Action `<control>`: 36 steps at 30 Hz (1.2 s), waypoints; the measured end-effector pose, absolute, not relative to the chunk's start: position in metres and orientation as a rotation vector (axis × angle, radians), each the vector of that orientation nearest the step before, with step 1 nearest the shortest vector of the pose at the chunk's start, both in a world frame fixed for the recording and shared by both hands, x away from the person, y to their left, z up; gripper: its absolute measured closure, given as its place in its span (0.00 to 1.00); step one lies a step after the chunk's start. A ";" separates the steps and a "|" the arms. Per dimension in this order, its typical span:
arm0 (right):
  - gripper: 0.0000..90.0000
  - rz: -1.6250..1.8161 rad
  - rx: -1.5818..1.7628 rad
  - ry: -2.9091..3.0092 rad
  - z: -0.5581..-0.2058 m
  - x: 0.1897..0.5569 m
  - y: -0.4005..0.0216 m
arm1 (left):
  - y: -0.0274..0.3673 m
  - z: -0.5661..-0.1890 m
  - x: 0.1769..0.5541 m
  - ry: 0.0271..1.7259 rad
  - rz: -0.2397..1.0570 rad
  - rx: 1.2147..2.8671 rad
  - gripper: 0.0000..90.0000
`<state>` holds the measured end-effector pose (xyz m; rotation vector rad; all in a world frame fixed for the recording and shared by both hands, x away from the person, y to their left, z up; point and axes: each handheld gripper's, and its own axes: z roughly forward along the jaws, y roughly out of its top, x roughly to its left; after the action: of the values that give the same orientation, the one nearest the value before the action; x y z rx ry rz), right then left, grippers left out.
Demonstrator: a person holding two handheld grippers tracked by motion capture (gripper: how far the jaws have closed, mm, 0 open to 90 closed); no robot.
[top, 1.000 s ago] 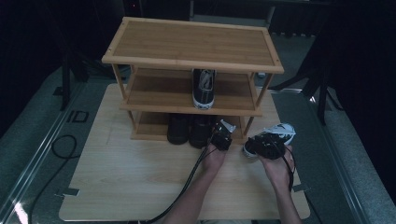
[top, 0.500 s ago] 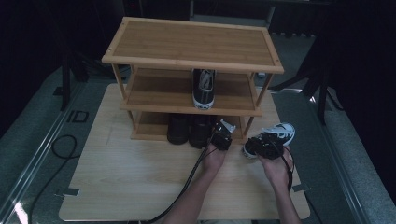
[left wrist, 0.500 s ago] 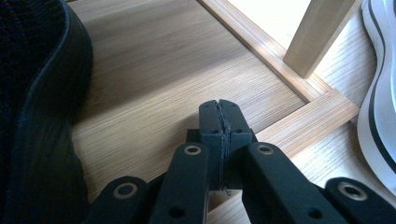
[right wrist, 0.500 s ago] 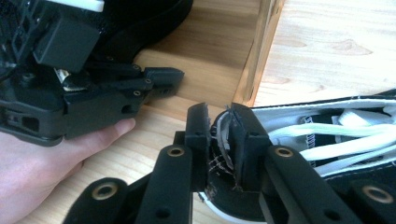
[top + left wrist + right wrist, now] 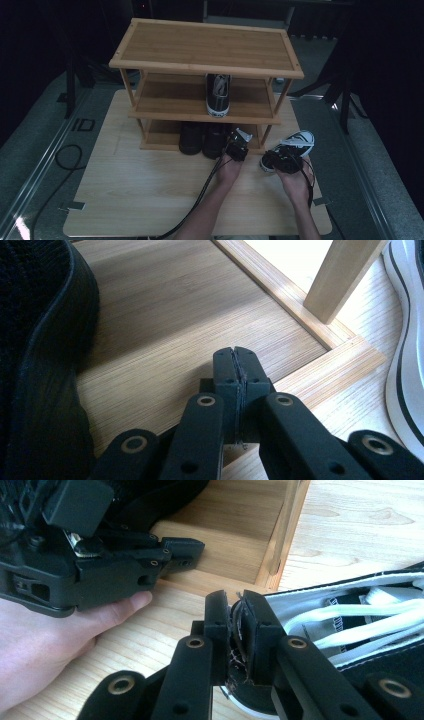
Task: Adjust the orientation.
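Observation:
A black and white sneaker (image 5: 300, 141) lies on the wooden board just right of the shoe rack (image 5: 207, 47). My right gripper (image 5: 278, 159) has just been closing, and its jaws now pinch the sneaker's (image 5: 350, 625) collar edge between the pads; right gripper (image 5: 234, 599). My left gripper (image 5: 239, 146) is shut on nothing, its tips (image 5: 234, 352) over the front lip of the bottom shelf (image 5: 175, 315). A black shoe (image 5: 40, 365) is close on its left, and the sneaker's white sole (image 5: 406, 365) on its right.
Another black and white sneaker (image 5: 218, 95) stands on the middle shelf. Two black shoes (image 5: 191, 138) (image 5: 214, 141) sit on the bottom shelf. A rack leg (image 5: 345, 275) rises between the left gripper and the sneaker. Cables trail back over the board (image 5: 150, 195).

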<state>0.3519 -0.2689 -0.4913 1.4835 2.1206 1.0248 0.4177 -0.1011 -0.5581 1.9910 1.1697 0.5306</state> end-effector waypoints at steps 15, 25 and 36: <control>0.94 1.042 1.464 2.162 -0.490 0.328 -0.269 | -0.101 -0.558 0.418 1.172 0.531 1.991 1.00; 0.94 1.038 1.379 2.240 -0.489 0.298 -0.265 | -0.101 -0.558 0.418 1.172 0.531 1.990 1.00; 0.93 1.038 1.295 2.345 -0.485 0.266 -0.275 | -0.101 -0.558 0.418 1.171 0.530 1.989 1.00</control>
<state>0.2660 -0.2751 -0.4852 1.2950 2.3448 1.0378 0.4176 -0.1012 -0.5581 1.9894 1.1705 0.5300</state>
